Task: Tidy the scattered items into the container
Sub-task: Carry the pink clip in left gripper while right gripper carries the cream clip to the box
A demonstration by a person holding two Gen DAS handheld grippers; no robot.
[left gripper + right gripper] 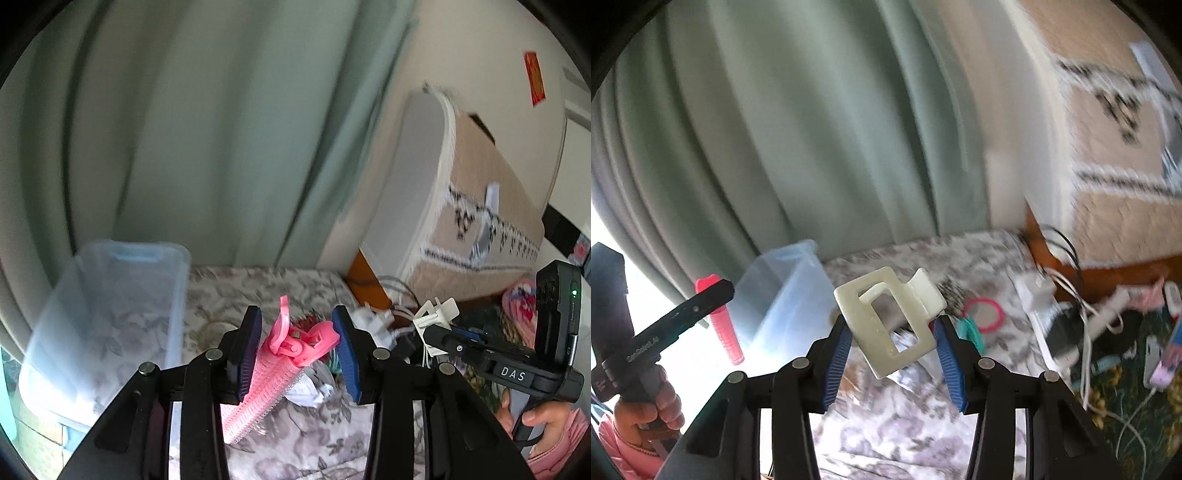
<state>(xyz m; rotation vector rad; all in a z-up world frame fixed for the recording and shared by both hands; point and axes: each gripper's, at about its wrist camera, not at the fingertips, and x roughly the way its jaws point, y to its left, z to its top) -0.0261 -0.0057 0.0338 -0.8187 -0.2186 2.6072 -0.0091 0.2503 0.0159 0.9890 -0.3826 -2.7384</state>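
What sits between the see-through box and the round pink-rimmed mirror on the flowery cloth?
In the right wrist view, the cream hair claw held in the right hand-held gripper hangs between the clear box and the pink mirror; behind it only flowery cloth.

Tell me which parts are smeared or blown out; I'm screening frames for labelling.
Left wrist view: curtain and clear container motion-smeared; pink hair roller clip in the left gripper stays fairly sharp. Right wrist view: background streaked, window glare washes out lower left; cream claw clip in the right gripper sharp.
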